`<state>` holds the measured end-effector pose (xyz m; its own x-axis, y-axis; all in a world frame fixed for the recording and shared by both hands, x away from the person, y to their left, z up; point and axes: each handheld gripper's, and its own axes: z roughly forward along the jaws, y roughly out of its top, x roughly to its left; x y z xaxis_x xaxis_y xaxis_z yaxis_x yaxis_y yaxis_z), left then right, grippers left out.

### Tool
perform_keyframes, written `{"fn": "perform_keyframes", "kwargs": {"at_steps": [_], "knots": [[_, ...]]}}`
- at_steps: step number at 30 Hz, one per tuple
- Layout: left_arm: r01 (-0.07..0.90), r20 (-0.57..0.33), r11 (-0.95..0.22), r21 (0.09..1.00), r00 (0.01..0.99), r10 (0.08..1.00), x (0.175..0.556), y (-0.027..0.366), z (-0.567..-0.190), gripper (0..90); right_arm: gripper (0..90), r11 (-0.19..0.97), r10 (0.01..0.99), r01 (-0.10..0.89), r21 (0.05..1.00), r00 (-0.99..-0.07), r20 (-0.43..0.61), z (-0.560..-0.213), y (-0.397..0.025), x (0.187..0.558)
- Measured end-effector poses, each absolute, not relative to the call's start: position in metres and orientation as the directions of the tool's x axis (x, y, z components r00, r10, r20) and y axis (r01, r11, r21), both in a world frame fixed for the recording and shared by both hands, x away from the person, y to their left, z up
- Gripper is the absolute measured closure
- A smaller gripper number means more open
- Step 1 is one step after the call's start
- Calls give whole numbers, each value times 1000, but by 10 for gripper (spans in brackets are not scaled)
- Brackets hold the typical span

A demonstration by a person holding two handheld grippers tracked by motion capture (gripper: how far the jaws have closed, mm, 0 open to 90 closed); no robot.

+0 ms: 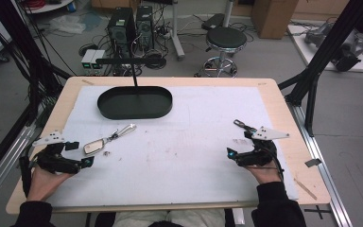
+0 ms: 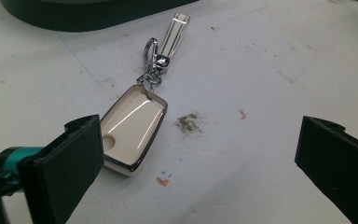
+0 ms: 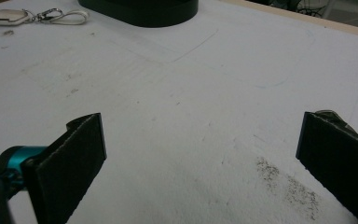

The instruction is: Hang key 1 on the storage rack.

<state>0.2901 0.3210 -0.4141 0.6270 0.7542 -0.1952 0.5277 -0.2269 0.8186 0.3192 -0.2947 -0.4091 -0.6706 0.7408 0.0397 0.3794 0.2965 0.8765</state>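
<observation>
Beside the left claw (image 1: 78, 155), key fob (image 1: 94, 146), strap end toward tray (image 1: 135, 102).

One key fob (image 1: 94, 147) with one metal strap (image 1: 125, 129), one black oval tray (image 1: 135, 102), and two tongs: left (image 1: 79, 155), right (image 1: 240, 144).

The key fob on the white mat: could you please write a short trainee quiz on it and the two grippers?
1. True or false: the left gripper is shut on the key fob.
2. Which thing lies beyond the key fob: A) a black oval tray, B) a red bowl, C) a cardboard box?
3. Fill in: the right gripper is ____.

Key: 1 false, it is open, with the fob beside its left jaw. 2 A. 3 open, nothing between its jaws.
</observation>
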Motion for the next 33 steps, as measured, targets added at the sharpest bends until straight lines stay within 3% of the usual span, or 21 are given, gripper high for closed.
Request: {"fn": "perform_keyframes", "kwargs": {"at_steps": [13,24,33], "knots": [[526,-153,-273,805,629,762,302,311,-407,17,7,288,735,382,878,-676,53,-409,-293,320],[503,-68,-395,769,679,731,323,291,-390,17,7,301,744,378,876,-667,33,-409,-293,320],[505,-58,-433,747,698,714,341,281,-377,17,7,290,747,370,883,-664,33,-408,-294,319]]}}
